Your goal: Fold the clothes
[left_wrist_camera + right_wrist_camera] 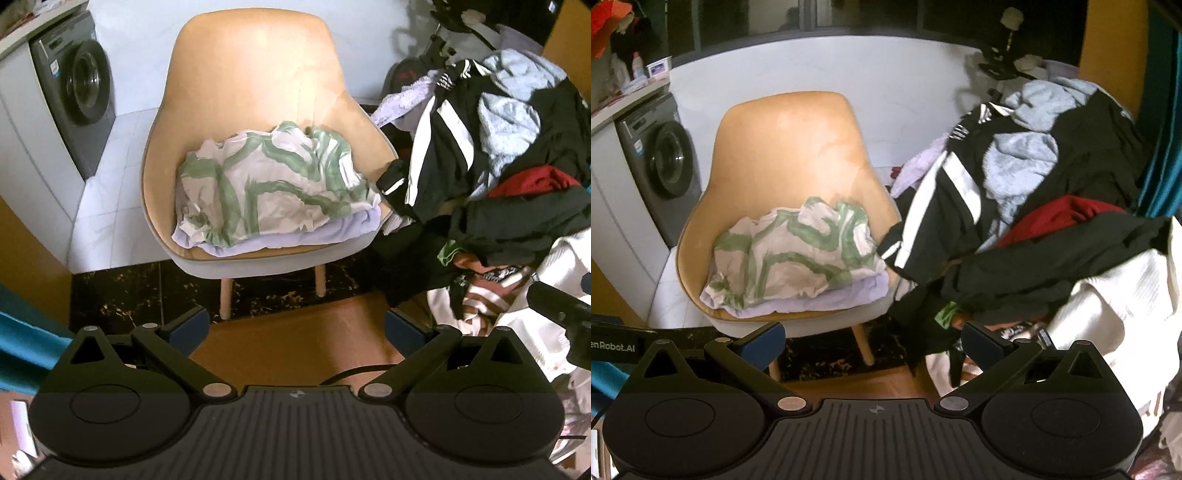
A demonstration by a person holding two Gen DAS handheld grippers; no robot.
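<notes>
A folded white cloth with green stripes (269, 188) (798, 251) lies on a folded lilac cloth (295, 232) (812, 301) on the seat of an orange chair (255, 74) (783, 147). To the right rises a pile of unfolded clothes (480, 177) (1034, 221): a black jacket with white stripes, pale blue pieces, a red one, white fabric at the front. My left gripper (297, 330) is open and holds nothing, in front of the chair. My right gripper (873, 343) is open too, its right finger close to the pile's lower edge.
A grey washing machine (77, 88) (661, 162) stands at the left by a white counter. Behind the chair is a white wall. The floor is dark marble and brown wood (295, 332). A teal curtain (1160, 147) hangs at the far right.
</notes>
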